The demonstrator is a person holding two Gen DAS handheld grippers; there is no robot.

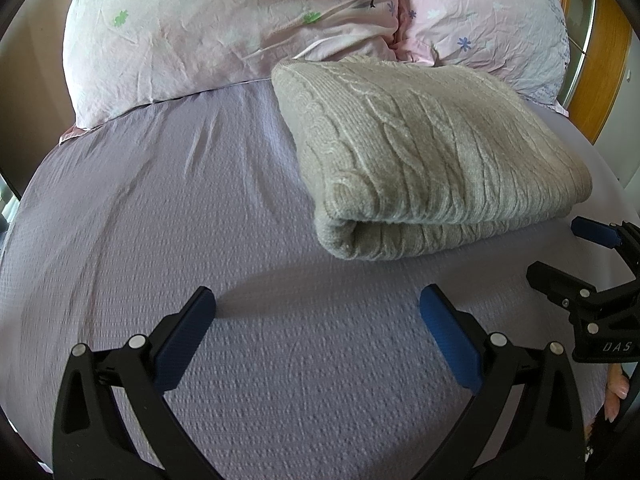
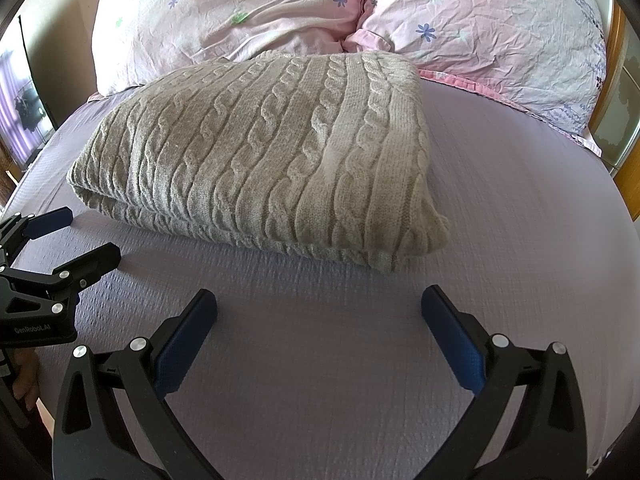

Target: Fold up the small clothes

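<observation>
A beige cable-knit sweater (image 1: 420, 152) lies folded into a thick rectangle on the lilac bed sheet (image 1: 200, 240); it also shows in the right wrist view (image 2: 272, 152). My left gripper (image 1: 316, 304) is open and empty, over the sheet just in front of the sweater's rolled left corner. My right gripper (image 2: 318, 304) is open and empty, over the sheet just in front of the sweater's near edge. Each gripper shows at the edge of the other's view: the right one (image 1: 556, 252) and the left one (image 2: 90, 234), both open.
Two pink flowered pillows (image 1: 224, 28) (image 2: 492, 36) lie behind the sweater at the head of the bed. A wooden bed frame (image 1: 596, 60) runs along the right. The sheet (image 2: 520, 220) spreads around the sweater.
</observation>
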